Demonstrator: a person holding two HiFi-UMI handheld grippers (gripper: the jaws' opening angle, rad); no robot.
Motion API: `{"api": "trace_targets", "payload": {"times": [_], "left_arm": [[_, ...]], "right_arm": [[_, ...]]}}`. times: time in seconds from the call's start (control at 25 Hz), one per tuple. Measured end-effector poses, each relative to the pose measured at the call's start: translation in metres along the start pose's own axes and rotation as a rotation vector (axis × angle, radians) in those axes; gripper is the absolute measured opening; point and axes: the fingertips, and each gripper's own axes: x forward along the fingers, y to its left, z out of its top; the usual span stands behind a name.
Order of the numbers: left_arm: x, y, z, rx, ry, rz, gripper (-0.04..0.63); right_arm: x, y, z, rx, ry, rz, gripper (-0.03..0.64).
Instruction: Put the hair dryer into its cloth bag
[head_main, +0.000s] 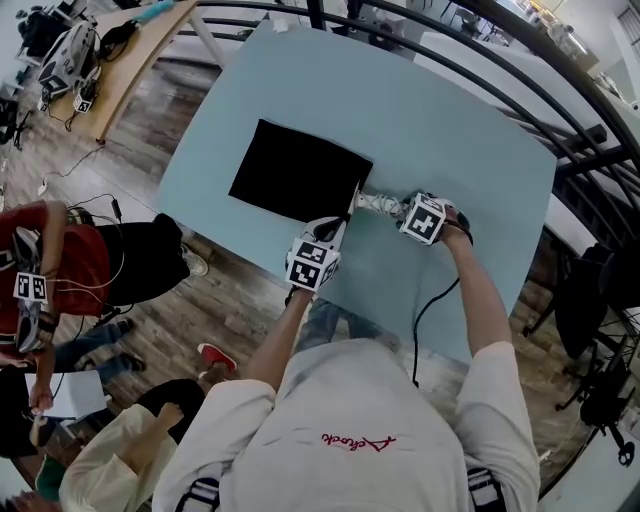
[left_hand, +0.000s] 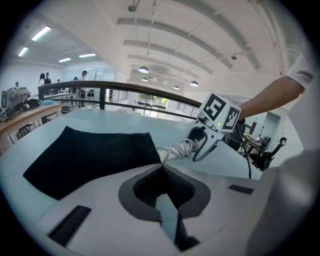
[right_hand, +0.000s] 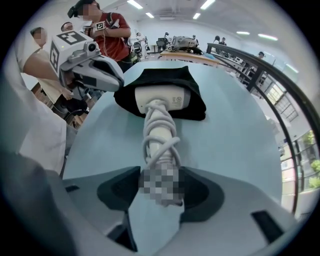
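Dryer (head_main: 380, 203) seen from overhead: its head is inside the black bag (head_main: 295, 170) and its cord-wrapped handle sticks out of the mouth. Both lie flat on a pale blue table (head_main: 450, 130). The left gripper (head_main: 347, 215) is at the mouth's near corner and the right gripper (head_main: 405, 210) stands over the handle's end.

Left gripper view: the jaws are pressed tight together at the bag's corner, seemingly nipping the hem. The cloth looks limp, so I'd say the mouth will sag shut unless it's held.

Right gripper view: the jaws are fairly wide, with the handle's end between them and the pads apparently against the cord wrap. The white shell looks hard and smooth, probably heavier at the head. The handle seems the place to grip and push from, though the loose cord loops might slide.

The table looks slick and otherwise bare. A dark railing (right_hand: 270, 75) runs round it, a few people (head_main: 60, 270) stand on the wooden floor (head_main: 150, 100) nearby, and benches with gear sit beyond.
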Motion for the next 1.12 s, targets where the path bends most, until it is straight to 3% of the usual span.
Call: {"api": "trace_targets", "payload": {"times": [1.12], "left_arm": [[-0.002, 0.000, 0.018, -0.019, -0.042, -0.045, 0.009]], "right_arm": [[-0.003, -0.002, 0.098, -0.128, -0.141, -0.002, 0.255]]}}
